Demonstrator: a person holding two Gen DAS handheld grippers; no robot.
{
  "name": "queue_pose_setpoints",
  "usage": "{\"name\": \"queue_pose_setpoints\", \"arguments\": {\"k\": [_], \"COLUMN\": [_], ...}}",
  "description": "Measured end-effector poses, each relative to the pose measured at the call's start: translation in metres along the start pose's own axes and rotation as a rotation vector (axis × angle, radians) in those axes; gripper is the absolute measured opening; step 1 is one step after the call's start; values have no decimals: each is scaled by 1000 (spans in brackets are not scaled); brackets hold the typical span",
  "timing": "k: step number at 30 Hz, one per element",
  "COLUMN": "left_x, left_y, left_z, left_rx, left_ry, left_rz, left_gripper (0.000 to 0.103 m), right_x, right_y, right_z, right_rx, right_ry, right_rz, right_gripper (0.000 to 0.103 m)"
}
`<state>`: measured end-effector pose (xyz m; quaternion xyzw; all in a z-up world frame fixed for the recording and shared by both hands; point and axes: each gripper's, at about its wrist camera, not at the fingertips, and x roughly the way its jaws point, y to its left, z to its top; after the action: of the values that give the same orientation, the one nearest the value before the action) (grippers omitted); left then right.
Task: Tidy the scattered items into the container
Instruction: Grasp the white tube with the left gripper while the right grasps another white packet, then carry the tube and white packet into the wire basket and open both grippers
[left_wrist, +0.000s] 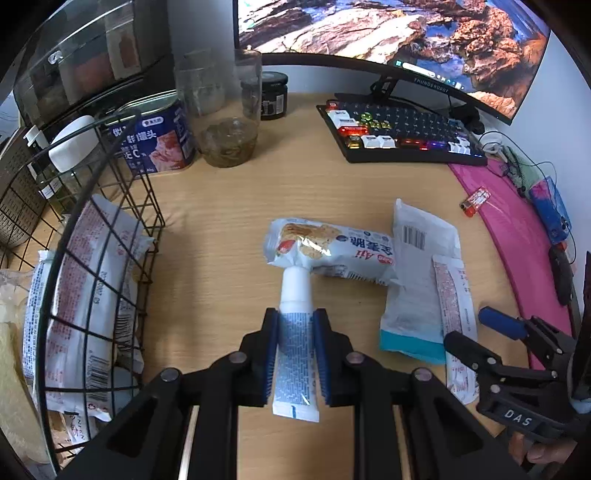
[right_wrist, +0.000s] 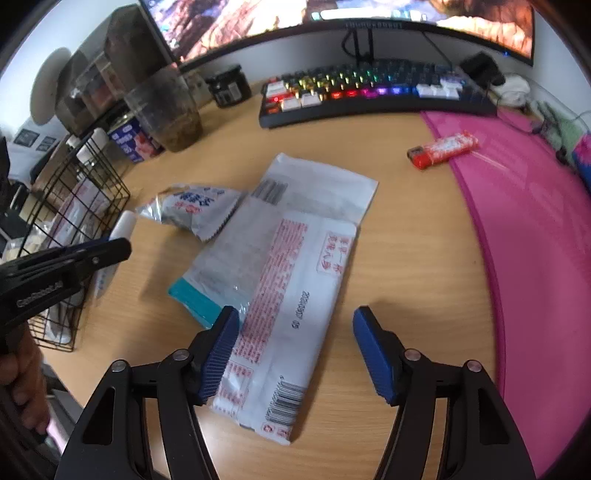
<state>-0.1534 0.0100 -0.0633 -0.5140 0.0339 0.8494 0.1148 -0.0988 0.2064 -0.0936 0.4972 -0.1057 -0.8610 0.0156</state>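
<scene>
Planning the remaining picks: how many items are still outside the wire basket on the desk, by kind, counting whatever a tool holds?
Tubes: 1, the white tube shut in the left tool
Snack packets: 3, the biscuit packet, teal-edged packet, red-print packet
Lighters: 1, red lighter
Total: 5

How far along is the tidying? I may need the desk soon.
Partly done. The wire basket already holds several packets. The left hand-held gripper is shut on a white tube. The snack bag, two flat packets under the open right hand-held gripper, and the lighter remain.
</scene>
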Motion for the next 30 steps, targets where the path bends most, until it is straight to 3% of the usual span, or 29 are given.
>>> {"name": "queue_pose_setpoints", "arguments": {"k": [6,8,9,11,19,25,30], "left_x": [-2,-4,-7,-12,-43,-85,-130], "left_y": [1,2,2,3,3,4,21], "left_z": [-4,-4,-4,-3,-2,0,-1], "left_rx": [5,4,4,2,5,9,-7], "left_ry": [3,0,-7,-17,-76,-155,-236], "left_rz": [-15,-19,-19,-20,-30,-46,-29], "left_gripper": [21,21,21,21,21,21,21], "right_x": [5,6,5,5,-14,-59,-95], "right_y": [22,26,27,26,24,37,75], "right_z": [-3,-5,-4,-2,3,17,31], "right_rx": [-106,-141,-144,-142,-134,-145,-205], "right_ry": [-18,-23,-22,-13,-46,-145,-234], "right_rz": [-105,-146,-153,-152,-161,-166,-115], "right_gripper": [70,62,53,46,44,44,44]}}
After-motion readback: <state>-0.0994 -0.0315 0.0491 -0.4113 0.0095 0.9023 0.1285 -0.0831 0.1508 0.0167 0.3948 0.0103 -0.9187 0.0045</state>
